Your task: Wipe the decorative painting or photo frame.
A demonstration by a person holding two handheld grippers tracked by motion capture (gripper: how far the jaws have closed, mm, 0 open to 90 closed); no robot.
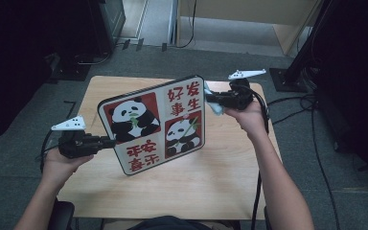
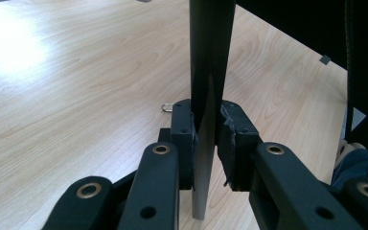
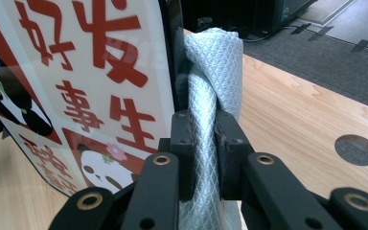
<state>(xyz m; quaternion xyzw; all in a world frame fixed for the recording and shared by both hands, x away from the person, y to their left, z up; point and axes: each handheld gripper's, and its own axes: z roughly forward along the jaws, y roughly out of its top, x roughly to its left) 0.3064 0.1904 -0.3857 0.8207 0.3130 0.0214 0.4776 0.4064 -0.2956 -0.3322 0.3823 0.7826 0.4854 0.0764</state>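
Panda board held up off the desk, cloth pressed to its far edge.

The left hand-held gripper (image 1: 106,142) is clamped tight on the lower-left edge of the panda board (image 1: 155,122), which stands tilted above the desk (image 1: 211,182) and stretches away from its jaws. The right hand-held gripper (image 1: 210,99) is closed on a folded pale cloth (image 3: 215,67), which touches the board's rim just beside its jaws.

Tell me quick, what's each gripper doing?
Left gripper: shut on the panda board.
Right gripper: shut on the pale cloth.
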